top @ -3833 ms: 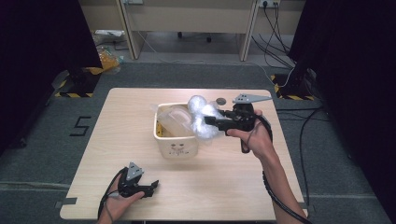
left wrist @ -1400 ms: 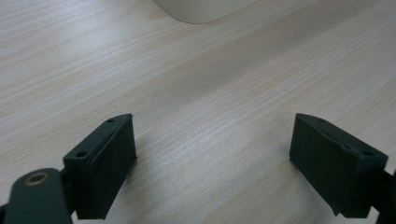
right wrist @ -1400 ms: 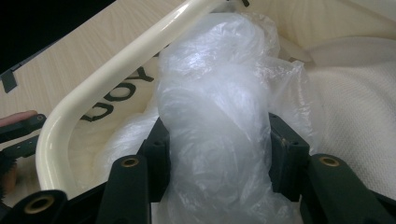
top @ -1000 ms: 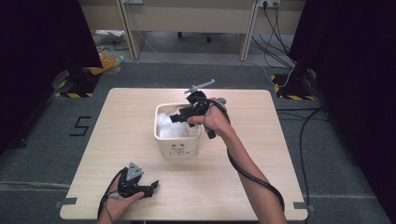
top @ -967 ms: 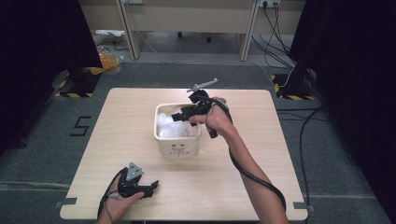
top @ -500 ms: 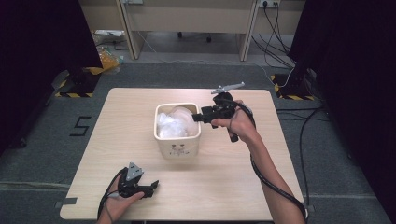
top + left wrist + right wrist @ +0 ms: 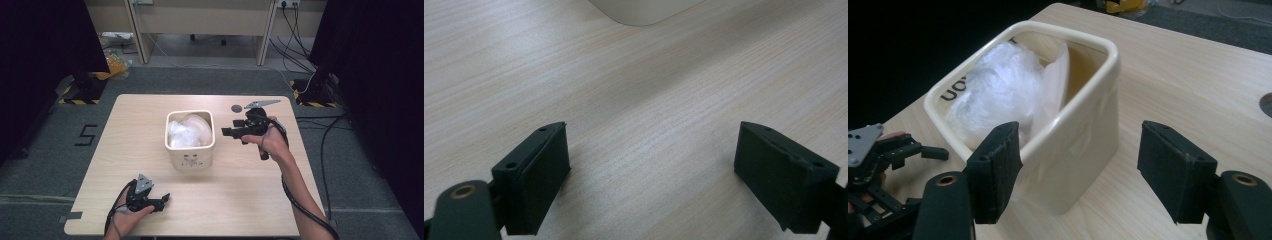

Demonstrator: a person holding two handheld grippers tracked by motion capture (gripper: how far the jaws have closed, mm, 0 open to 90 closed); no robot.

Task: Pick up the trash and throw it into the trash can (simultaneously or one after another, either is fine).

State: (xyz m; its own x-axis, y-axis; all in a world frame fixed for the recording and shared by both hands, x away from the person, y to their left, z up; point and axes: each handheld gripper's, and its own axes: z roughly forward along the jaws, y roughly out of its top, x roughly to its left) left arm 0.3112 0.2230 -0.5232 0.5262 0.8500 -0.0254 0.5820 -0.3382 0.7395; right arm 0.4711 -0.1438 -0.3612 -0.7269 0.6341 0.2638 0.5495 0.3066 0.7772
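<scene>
since the crumpled clear plastic bag already sits inside the cream bin, mid-tabletop, with one flap standing against the back wall above the rim, the drop looks done and the job now is a clean retreat. right gripper is just beside the bin's right side and clear of it; its jaws have just been opening, stand wide, nothing between them, bin corner framed ahead in the right gripper view. i'd pull it off sideways and level so a jaw doesn't clip the rim or snag that flap. left gripper rests on the tabletop near the front edge, jaws spread wide, empty, well apart from the bin. small dark disc behind the right gripper, keep off it.
</scene>
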